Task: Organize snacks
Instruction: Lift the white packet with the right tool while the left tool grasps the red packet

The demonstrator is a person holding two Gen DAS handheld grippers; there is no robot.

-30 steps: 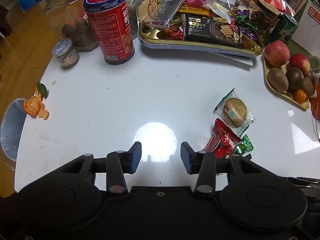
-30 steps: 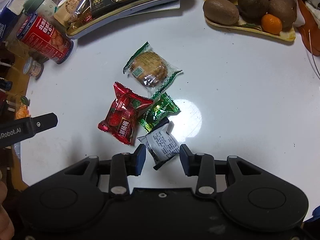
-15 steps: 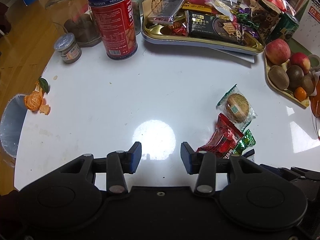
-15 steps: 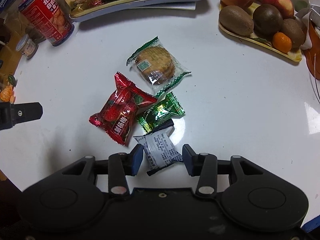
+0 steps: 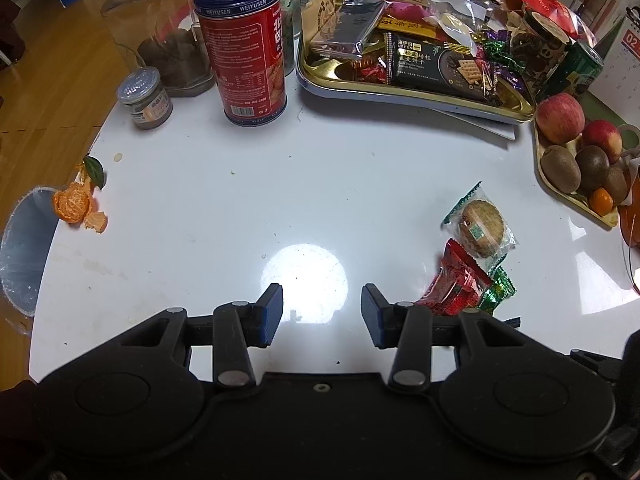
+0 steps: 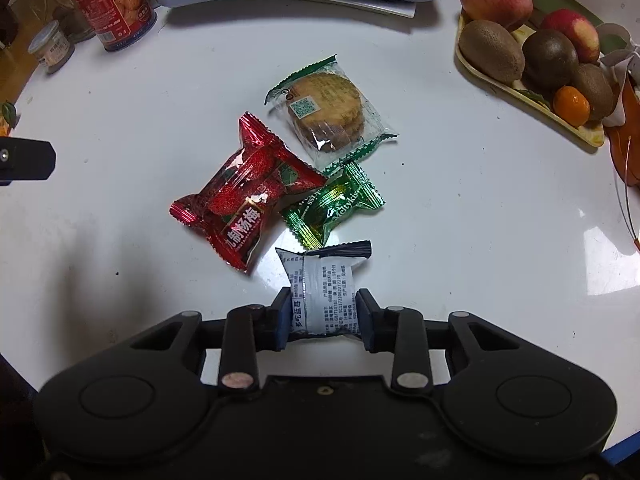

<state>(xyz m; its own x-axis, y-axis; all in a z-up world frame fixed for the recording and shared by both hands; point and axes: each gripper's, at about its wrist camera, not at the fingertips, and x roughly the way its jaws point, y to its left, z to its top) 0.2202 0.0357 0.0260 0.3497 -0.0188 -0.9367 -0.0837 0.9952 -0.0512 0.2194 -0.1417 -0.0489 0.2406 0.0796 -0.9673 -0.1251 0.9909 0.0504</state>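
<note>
Item in hand: white packet (image 6: 322, 295), a small foil pillow with crimped ends and one black edge, on the white table (image 6: 460, 216) nearest me in a loose cluster of four. My right gripper (image 6: 322, 316) has just been closing and its pads now pinch the packet's sides. Risk, as I judge it: the slick, puffy foil squirts out or tears on lifting, or drags the touching green candy (image 6: 334, 205). Neighbours: glossy red packet (image 6: 244, 196), round biscuit (image 6: 326, 110) in clear film. My left gripper (image 5: 322, 316) hangs apart, empty. Likely destination: gold tray (image 5: 424, 94), already crowded.

bare table (image 5: 320, 184) centre, red tin (image 5: 244, 48) behind
</note>
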